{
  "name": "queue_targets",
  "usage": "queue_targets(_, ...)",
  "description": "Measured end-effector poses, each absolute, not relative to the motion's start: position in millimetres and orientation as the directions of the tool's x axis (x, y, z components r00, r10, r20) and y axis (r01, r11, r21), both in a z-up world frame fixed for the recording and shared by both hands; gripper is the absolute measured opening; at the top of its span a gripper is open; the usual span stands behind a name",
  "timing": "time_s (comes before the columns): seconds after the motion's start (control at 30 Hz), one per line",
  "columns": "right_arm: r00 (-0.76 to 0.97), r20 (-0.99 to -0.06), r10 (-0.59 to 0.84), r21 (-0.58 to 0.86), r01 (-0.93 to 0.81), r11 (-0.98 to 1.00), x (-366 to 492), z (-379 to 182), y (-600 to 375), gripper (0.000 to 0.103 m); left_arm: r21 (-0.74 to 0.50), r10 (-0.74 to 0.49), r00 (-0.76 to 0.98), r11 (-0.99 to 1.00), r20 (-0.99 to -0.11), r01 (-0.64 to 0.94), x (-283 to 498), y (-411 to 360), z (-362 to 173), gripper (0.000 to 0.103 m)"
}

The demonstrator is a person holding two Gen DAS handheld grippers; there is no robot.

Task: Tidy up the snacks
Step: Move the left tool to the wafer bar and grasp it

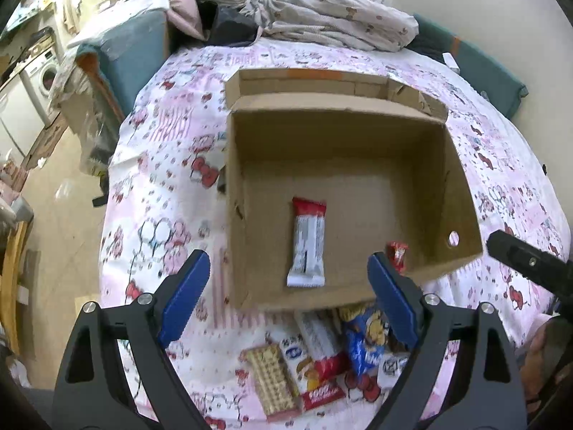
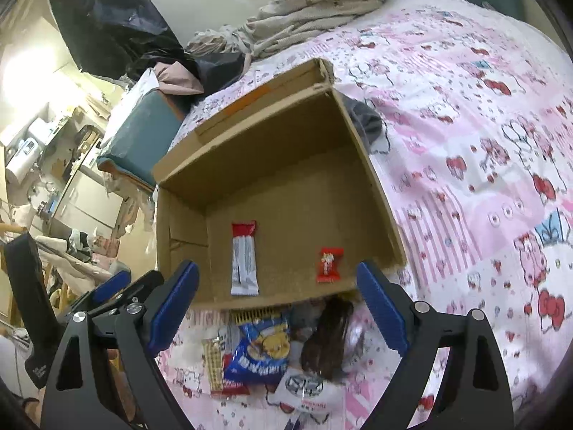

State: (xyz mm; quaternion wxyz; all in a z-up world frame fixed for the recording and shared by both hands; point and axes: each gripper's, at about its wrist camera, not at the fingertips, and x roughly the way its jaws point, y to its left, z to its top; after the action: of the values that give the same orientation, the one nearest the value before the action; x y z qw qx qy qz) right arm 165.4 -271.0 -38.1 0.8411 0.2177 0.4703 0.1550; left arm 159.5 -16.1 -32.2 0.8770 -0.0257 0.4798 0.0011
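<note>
An open cardboard box (image 1: pixel 462 186) (image 2: pixel 372 193) lies on the pink bed. Inside it are a red-and-white snack bar (image 1: pixel 308 242) (image 2: pixel 244 258) and a small red candy packet (image 1: pixel 396 255) (image 2: pixel 328 259). A pile of snacks lies in front of the box: a wafer pack (image 1: pixel 274 376), a red-and-white bar (image 1: pixel 320 358), a blue packet (image 1: pixel 365 340) (image 2: pixel 261 351), a dark brown packet (image 2: pixel 327 337) and a white packet (image 2: pixel 304 388). My left gripper (image 1: pixel 290 297) is open and empty above the pile. My right gripper (image 2: pixel 277 308) is open and empty above the pile.
Crumpled bedding (image 1: pixel 333 14) (image 2: pixel 315 3) lies behind the box. A teal cushion (image 1: pixel 129 57) (image 2: pixel 139 143) sits at the bed's left edge, with the floor and a washing machine (image 1: pixel 44 79) beyond. The right gripper's body shows in the left wrist view (image 1: pixel 530 261).
</note>
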Motion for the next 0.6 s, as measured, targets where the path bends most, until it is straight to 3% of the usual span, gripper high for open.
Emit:
queue_targets(0.47,0.440,-0.754,0.488,0.541,-0.006,0.841,122.5,-51.8,-270.7,0.092,-0.084,0.003,0.484,0.984,-0.875,-0.159,119.5,30.8,-35.9,0.088)
queue_targets(0.6,0.437,-0.768,0.469,0.543,0.053,0.838,119.3,-60.2,-276.1,0.092,-0.065,0.049,0.404,0.963,-0.913,-0.263,123.2,58.4,-56.6,0.088)
